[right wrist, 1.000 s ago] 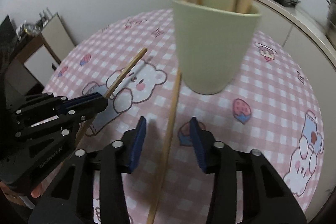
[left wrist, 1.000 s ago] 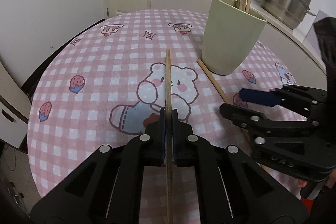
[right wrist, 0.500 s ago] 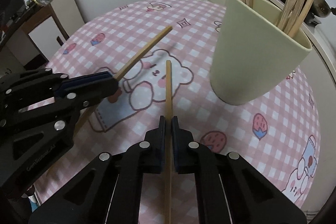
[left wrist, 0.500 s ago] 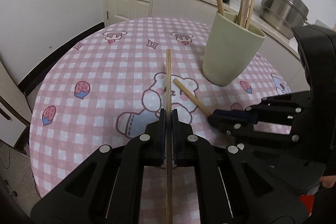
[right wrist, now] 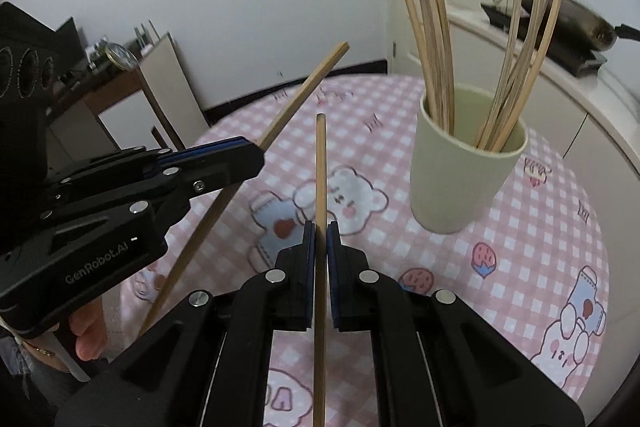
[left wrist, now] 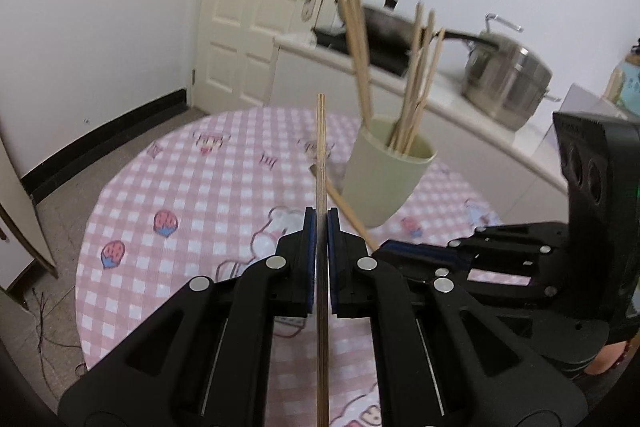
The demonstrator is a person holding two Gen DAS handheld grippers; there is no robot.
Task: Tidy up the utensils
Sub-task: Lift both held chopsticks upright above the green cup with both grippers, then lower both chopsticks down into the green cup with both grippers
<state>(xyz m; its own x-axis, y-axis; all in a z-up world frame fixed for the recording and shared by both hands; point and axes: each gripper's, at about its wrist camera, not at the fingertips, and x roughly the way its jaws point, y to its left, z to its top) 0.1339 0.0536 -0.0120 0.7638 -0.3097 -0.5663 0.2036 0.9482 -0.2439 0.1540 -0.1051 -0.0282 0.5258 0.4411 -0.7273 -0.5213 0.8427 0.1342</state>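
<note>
Both grippers clamped, left gripper [left wrist: 320, 223] on one chopstick [left wrist: 321, 147], right gripper [right wrist: 320, 239] on another chopstick [right wrist: 320, 167], both clear of the table. Carry step. Next: tip each upright over the cup [right wrist: 460, 179], then release

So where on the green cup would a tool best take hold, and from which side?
Grip the green cup low on its bare wall, coming level from the side. It stands upright and tapers downward, and chopsticks fan out above the rim, so coming from above looks blocked.
</note>
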